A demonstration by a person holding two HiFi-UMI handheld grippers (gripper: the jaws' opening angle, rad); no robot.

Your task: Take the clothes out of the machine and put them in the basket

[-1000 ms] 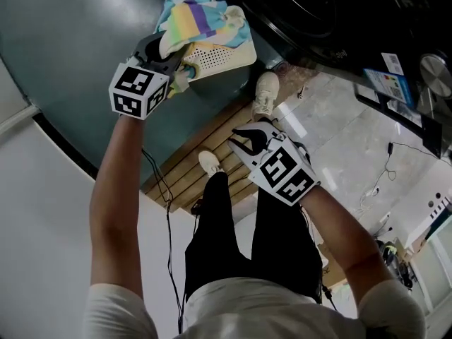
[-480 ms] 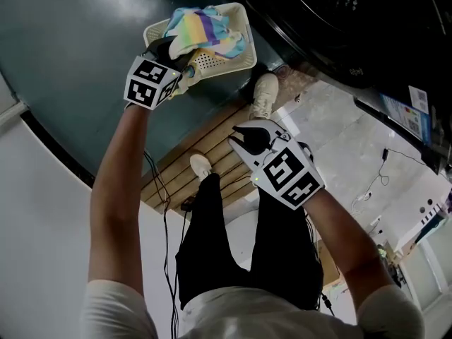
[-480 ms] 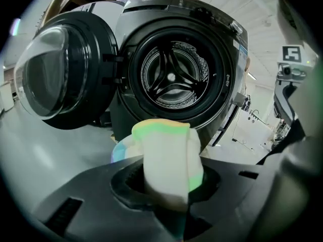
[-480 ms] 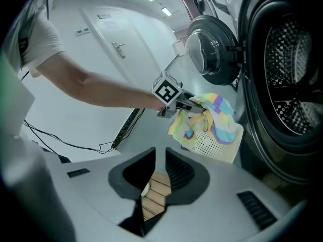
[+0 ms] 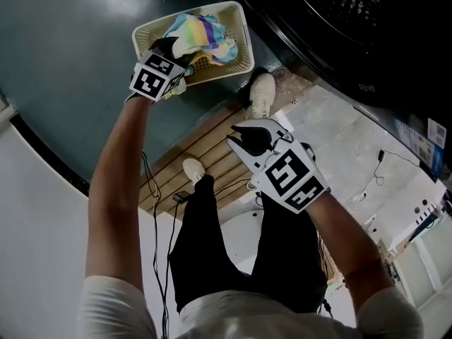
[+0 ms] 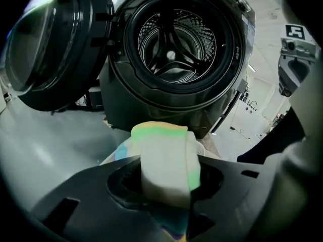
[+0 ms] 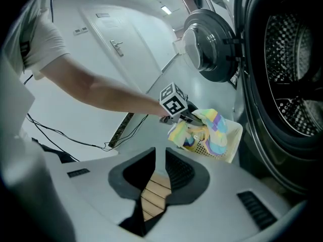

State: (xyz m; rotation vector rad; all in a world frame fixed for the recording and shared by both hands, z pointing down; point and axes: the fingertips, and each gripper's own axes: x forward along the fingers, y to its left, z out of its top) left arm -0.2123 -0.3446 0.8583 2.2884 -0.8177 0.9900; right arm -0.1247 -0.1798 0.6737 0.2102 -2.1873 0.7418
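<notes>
A pastel striped cloth (image 5: 201,34) lies heaped in the cream perforated basket (image 5: 145,34) on the floor. My left gripper (image 5: 173,48) is down at the basket's near rim. A fold of the cloth (image 6: 164,155) still sits pinched between its jaws, which are opening. The right gripper view shows the same cloth (image 7: 212,127), the basket (image 7: 229,140) and the left gripper (image 7: 189,117) beside the machine. My right gripper (image 5: 244,138) hangs in mid-air over the floor. Its jaws (image 7: 160,158) stand a little apart, with nothing between them.
The dark front-loading washing machine (image 5: 339,27) stands right behind the basket, with its drum (image 6: 171,49) bare and its door (image 6: 48,44) swung wide. My shoes (image 5: 263,94) rest on a strip of wooden slats (image 5: 205,147). Black cables (image 5: 152,189) trail over the floor at the left.
My left gripper has come down with the striped cloth, from above the basket to its near rim, and the cloth now rests inside. The right gripper sank slightly.
</notes>
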